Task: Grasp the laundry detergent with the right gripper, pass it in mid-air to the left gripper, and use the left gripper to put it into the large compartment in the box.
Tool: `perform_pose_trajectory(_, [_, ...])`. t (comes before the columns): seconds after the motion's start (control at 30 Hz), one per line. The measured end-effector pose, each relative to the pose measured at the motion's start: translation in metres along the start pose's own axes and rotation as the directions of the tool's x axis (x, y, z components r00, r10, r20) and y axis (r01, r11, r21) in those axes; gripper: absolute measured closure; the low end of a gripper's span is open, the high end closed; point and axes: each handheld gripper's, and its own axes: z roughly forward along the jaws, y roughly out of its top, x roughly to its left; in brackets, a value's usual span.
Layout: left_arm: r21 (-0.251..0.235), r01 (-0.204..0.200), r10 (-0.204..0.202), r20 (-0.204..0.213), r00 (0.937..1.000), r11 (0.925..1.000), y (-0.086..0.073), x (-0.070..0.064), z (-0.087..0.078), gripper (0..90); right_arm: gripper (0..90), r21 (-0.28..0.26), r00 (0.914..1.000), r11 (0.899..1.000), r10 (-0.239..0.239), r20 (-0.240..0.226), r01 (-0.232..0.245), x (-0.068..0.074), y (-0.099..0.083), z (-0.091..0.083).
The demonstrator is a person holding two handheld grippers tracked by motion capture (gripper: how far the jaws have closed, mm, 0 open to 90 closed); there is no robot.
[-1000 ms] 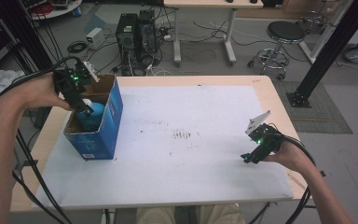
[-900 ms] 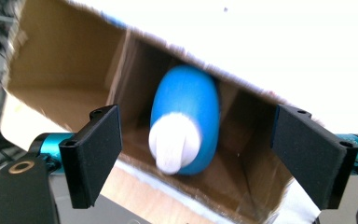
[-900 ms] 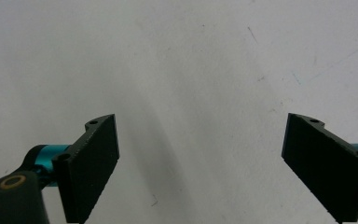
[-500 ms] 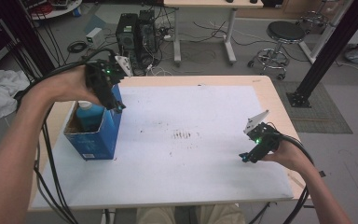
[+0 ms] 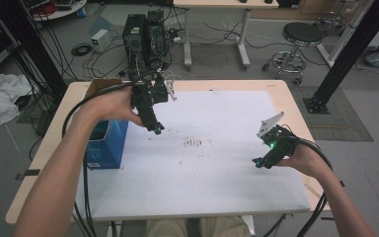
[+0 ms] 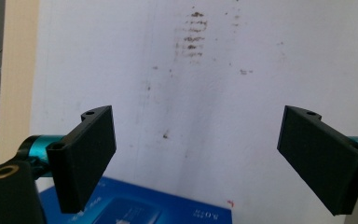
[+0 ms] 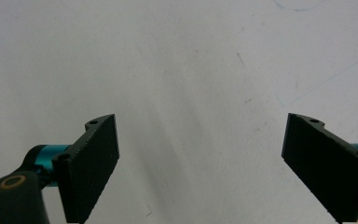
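Observation:
My left gripper (image 5: 154,127) hangs above the white sheet (image 5: 202,158) just right of the open blue cardboard box (image 5: 106,143). In the left gripper view its jaws stand wide apart with nothing between them (image 6: 196,158), and the blue box top (image 6: 135,210) lies below them. My right gripper (image 5: 259,162) rests low over the white sheet near the table's right side. The right gripper view has its jaws spread wide too, empty (image 7: 200,163), over bare white sheet (image 7: 191,70).
Brown smudges (image 5: 196,143) mark the middle of the sheet. The wooden table edge (image 5: 39,163) frames it. Behind the table stand computer towers (image 5: 145,32), cables, a stool (image 5: 296,37) and a black frame post (image 5: 348,49). White cloth (image 5: 0,98) lies left.
My left gripper has come up out of the blue box and swung right, over the white sheet. My right gripper has stayed put.

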Motion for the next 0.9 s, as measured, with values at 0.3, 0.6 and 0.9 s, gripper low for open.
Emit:
perform_pose_trajectory(0.3, [0.028, 0.007, -0.007, 0.011, 0.9999, 0.9996, 0.015, -0.010, 0.045, 11.5, 10.2, -0.008, 0.9999, 1.000, -0.007, 0.012, 0.007, -0.002, 0.007, -0.008])
perform_pose_trajectory(0.6, [0.049, 0.030, -0.032, 0.027, 0.9991, 0.9984, 0.016, -0.018, 0.085, 11.5, 10.3, -0.004, 0.9998, 1.000, -0.014, 0.011, 0.014, -0.007, 0.013, -0.006])
perform_pose_trajectory(0.9, [0.049, 0.050, -0.052, 0.045, 0.9976, 0.9975, 0.009, -0.023, 0.105, 11.5, 10.2, -0.005, 0.9996, 1.000, -0.025, 0.015, 0.025, -0.009, 0.023, -0.004])
